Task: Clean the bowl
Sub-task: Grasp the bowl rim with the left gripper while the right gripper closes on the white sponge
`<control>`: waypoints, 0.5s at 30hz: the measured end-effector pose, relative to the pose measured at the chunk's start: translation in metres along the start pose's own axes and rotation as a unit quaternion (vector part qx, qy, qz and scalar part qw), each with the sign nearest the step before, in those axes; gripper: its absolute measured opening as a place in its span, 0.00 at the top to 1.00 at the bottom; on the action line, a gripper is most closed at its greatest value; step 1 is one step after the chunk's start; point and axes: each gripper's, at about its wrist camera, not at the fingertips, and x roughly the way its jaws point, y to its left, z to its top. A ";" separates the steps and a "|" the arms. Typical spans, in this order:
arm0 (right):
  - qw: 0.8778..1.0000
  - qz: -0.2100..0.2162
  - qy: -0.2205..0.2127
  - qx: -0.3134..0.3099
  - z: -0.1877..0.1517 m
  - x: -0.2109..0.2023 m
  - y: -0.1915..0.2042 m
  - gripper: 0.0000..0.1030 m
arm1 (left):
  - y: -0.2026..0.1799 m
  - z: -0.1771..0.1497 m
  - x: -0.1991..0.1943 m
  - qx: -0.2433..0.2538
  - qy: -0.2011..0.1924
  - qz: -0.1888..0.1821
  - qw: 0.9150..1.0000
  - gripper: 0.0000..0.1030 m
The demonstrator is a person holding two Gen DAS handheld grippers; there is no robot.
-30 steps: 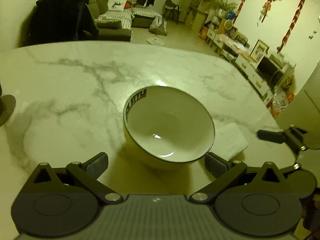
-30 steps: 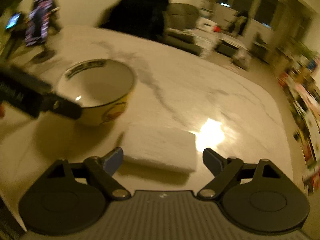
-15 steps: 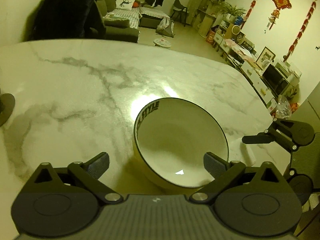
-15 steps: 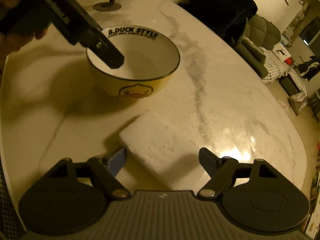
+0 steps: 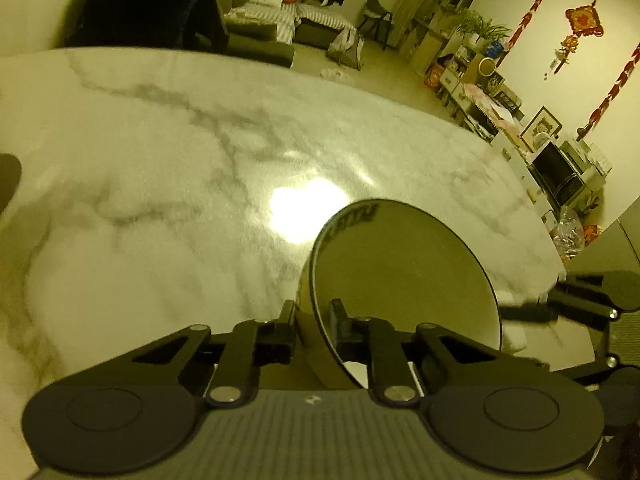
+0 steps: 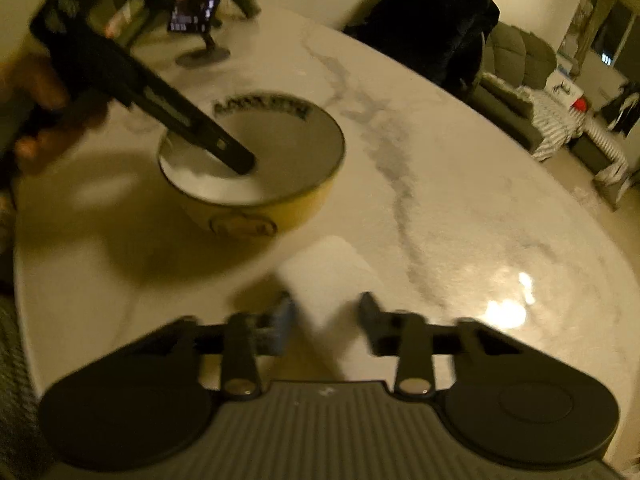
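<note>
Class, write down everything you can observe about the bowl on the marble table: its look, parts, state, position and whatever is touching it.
The bowl is round and deep, glossy like ceramic, yellow outside with a cartoon face on its side, white inside, with a thin dark rim and dark lettering inside that rim. It looks empty and stands upright on the marble table. The left gripper has just been closing and now pinches its near wall, one finger inside, one outside. A white folded cloth lies beside the bowl, not touching it, between the right gripper's fingers.
</note>
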 end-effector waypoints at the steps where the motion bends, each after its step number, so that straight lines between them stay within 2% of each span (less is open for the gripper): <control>1: 1.000 -0.005 -0.001 0.002 0.001 0.000 0.000 0.78 | -0.001 0.000 0.000 0.005 -0.004 0.002 1.000 0.85; 5: 1.000 -0.006 -0.010 0.025 0.002 -0.002 -0.003 0.82 | -0.006 -0.001 0.000 0.029 -0.020 0.018 0.999 0.87; 8: 0.999 -0.020 -0.022 0.038 0.004 -0.009 -0.004 0.83 | -0.013 -0.002 -0.004 0.058 -0.039 0.043 0.997 0.89; 15: 0.995 -0.017 -0.077 0.064 0.020 -0.038 -0.007 0.84 | -0.012 0.001 -0.004 0.074 -0.046 0.050 0.995 0.90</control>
